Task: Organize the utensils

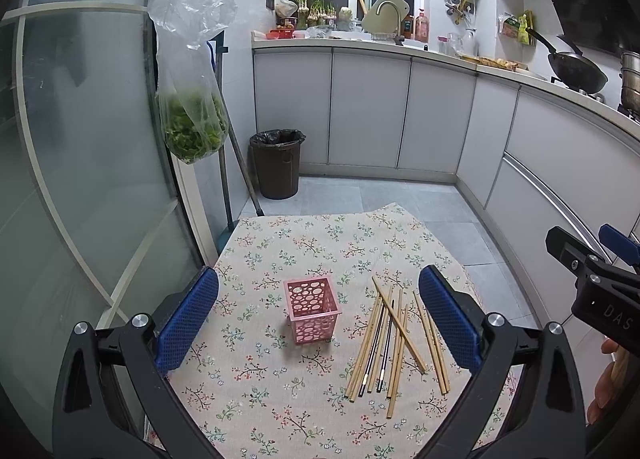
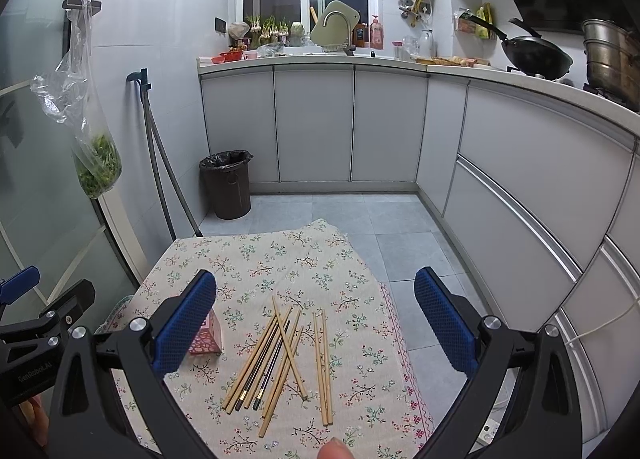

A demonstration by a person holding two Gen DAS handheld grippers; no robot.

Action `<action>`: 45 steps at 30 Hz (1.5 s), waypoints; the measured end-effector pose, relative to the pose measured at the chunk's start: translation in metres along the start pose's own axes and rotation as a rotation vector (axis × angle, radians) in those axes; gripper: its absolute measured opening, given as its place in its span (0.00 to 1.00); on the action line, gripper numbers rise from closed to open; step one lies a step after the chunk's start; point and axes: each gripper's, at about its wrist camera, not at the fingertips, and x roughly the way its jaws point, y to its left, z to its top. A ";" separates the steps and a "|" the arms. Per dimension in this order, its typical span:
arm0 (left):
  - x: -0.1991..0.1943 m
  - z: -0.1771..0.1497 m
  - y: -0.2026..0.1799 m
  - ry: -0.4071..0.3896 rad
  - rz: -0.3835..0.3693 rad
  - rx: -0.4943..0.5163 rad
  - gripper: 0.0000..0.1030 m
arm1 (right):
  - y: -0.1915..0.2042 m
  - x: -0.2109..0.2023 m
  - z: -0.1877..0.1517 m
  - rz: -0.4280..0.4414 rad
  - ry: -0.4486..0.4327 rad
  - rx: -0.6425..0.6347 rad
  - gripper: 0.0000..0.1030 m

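A pink perforated holder [image 1: 313, 309] stands upright and empty on a floral cloth [image 1: 256, 259]. Several wooden chopsticks and two dark ones lie in a loose pile [image 1: 394, 343] to its right. My left gripper [image 1: 318, 321] is open and empty, raised above the holder and the pile. In the right wrist view the pile [image 2: 280, 359] lies between my open, empty right gripper's [image 2: 316, 323] fingers, and the holder [image 2: 208, 333] is half hidden behind the left finger [image 2: 184, 325].
The cloth [image 2: 256, 259] covers a small table in a narrow kitchen. A brown bin [image 1: 278, 163] stands by grey cabinets [image 1: 368, 107]. A bag of greens [image 1: 192, 99] hangs at left beside a glass door. A wok [image 1: 576, 67] sits on the counter.
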 end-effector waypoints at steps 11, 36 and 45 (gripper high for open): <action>-0.001 0.001 0.002 -0.003 0.000 -0.003 0.93 | 0.000 0.000 0.001 -0.001 -0.002 0.000 0.94; -0.001 0.002 0.004 -0.012 0.007 -0.005 0.93 | 0.001 0.002 -0.001 0.002 0.003 0.001 0.94; 0.000 0.002 0.006 -0.014 0.008 -0.004 0.93 | 0.000 0.004 -0.002 -0.003 0.007 0.001 0.94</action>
